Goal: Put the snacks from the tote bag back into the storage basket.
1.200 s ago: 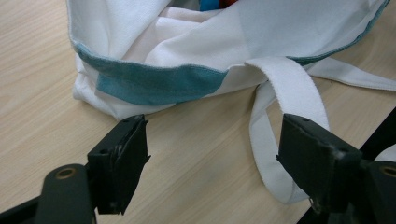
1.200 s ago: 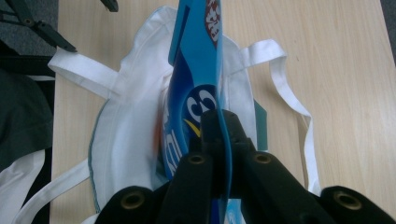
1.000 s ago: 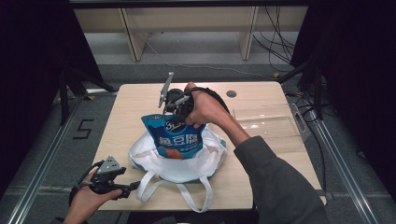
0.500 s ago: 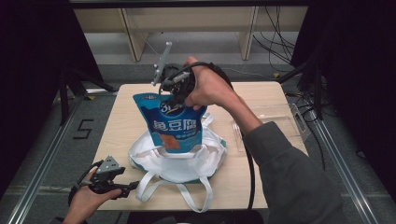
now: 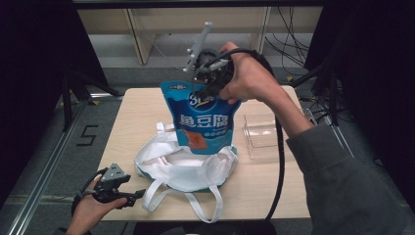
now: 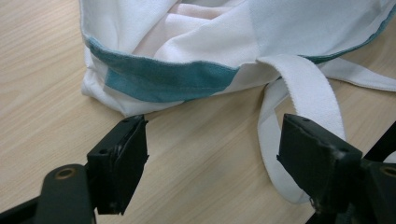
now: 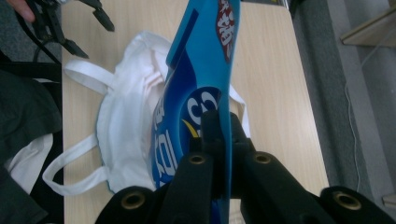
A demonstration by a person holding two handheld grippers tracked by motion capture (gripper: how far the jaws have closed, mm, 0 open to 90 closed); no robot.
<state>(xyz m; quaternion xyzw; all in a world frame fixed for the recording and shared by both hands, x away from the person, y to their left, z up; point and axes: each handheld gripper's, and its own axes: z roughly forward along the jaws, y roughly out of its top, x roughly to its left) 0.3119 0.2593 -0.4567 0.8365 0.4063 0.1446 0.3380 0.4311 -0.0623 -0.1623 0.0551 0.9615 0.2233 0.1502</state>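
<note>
One blue snack pouch hangs in the air above the table, pinched at its top edge by the right gripper; in the right gripper view both jaws are clamped flat on the pouch's upper seam. Pouch bottom sits just over, maybe just inside, the mouth of the white tote bag — can't tell if it touches the cloth. Tote lies slumped open on the wooden table, teal trim along the rim, two white handle loops trailing toward the near edge. Left gripper rests low at the near-left table corner, jaws spread wide, holding nothing; in the left gripper view they straddle bare wood just short of the tote's teal hem, one strap lying near the right jaw. Clear plastic bin sits to the right of the tote, beside it.
</note>
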